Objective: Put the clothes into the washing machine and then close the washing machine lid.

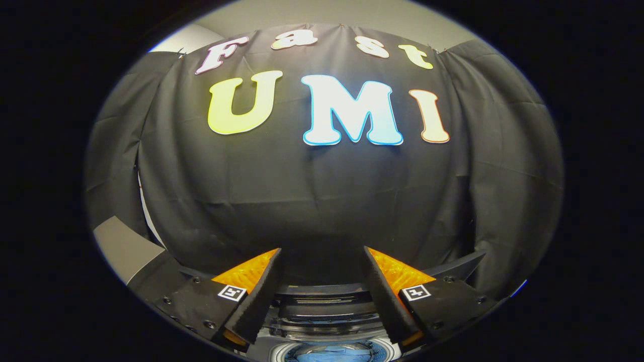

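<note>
The gripper (322, 256) stands spread wide, its two fingers well apart with nothing between them; it is released and grasps nothing. The left finger (251, 296) rises from about 7 o'clock and leans inward toward 12 o'clock, the right finger (390, 296) rises from about 5 o'clock and leans inward the same way, so the tips sit closer together than the bases. Neither finger touches anything that can be seen.

Each finger carries a small square marker: one on the left finger (231, 292), one on the right finger (416, 292). Both are white squares with a black coded pattern, not writing that can be read as words.

The washing machine (327, 347) lies at 6 o'clock, below and between the finger bases. Its round opening shows as a pale ring with a bluish interior; what the blue inside is cannot be told. Just above the ring, toward 12 o'clock, a dark banded part (322, 306) of the machine crosses between the two fingers; whether it is the raised lid or the back panel cannot be told. No label or brand on the machine can be made out.

Beyond the fingers, from 9 o'clock round to 3 o'clock, hangs the booth's black cloth wall (322, 201), creased in vertical folds. At 8 o'clock a pale grey surface (126, 246) shows beside the cloth.
</note>
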A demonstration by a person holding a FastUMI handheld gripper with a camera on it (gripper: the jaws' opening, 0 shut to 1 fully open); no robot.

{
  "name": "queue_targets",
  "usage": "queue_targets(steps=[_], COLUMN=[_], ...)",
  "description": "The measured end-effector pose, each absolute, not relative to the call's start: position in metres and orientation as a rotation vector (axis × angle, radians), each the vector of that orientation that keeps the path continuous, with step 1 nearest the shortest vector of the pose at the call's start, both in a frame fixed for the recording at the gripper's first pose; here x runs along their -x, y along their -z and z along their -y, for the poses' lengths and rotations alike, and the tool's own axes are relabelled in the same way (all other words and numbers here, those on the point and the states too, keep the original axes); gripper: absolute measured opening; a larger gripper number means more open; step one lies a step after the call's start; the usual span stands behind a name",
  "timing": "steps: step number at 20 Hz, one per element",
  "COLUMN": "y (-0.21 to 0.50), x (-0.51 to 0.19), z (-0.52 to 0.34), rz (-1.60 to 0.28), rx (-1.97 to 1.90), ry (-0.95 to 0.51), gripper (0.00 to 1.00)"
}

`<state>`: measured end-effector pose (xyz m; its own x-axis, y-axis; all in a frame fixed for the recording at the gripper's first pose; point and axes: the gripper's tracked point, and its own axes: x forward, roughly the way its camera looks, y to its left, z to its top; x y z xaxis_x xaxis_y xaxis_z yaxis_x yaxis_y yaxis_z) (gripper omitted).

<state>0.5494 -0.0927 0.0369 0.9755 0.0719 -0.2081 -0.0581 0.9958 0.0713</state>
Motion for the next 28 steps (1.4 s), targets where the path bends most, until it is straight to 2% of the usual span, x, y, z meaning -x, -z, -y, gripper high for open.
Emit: queue_targets(steps=[28], y=[-0.019], x=[-0.450], z=[0.098], rz=[-0.115], rx=[-0.052], ry=[-0.066], gripper=[0.96])
